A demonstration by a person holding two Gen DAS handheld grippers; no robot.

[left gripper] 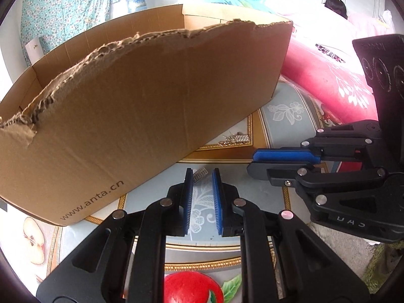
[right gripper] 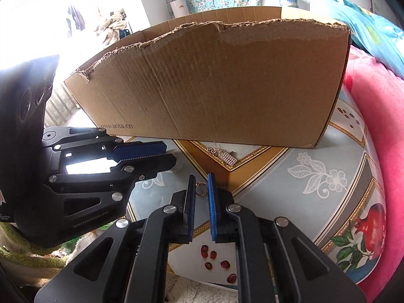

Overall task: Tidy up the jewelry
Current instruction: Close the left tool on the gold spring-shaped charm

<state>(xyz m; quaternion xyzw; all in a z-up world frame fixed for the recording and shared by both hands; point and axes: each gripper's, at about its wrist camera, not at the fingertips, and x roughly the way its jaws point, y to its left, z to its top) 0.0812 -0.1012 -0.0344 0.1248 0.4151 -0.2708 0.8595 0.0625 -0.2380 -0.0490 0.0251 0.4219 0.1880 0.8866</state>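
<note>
— Patterned cloth covers the desk (right gripper: 315, 151), with a torn cardboard box (right gripper: 214, 88) sitting at the far side and a pink blanket (right gripper: 373, 126) bunched to the right. Where's the jewelry?

— I see a small heap (right gripper: 222, 154) on the cloth, just in front of the box's near wall. From my left tool (left gripper: 202, 174) a little silver clasp piece (left gripper: 200, 174) sits between the fingertips, which stand slightly spread around it; I can't tell if they touch it. My right tool (right gripper: 201, 180) has its fingers narrowly apart with a gold ring (right gripper: 201, 190) in the gap, low on the cloth.

— Is either piece gripped?

— I'd say not firmly; both gaps show daylight.

— What worries you?

— These pieces are tiny and flat. If I close off-centre, the ring could skate away across the slick cloth or flip out sideways. Both tools are also near each other, so a careless swing could knock one against the other. And the box wall is tall and ragged, which might snag a chain on the way over.
</note>
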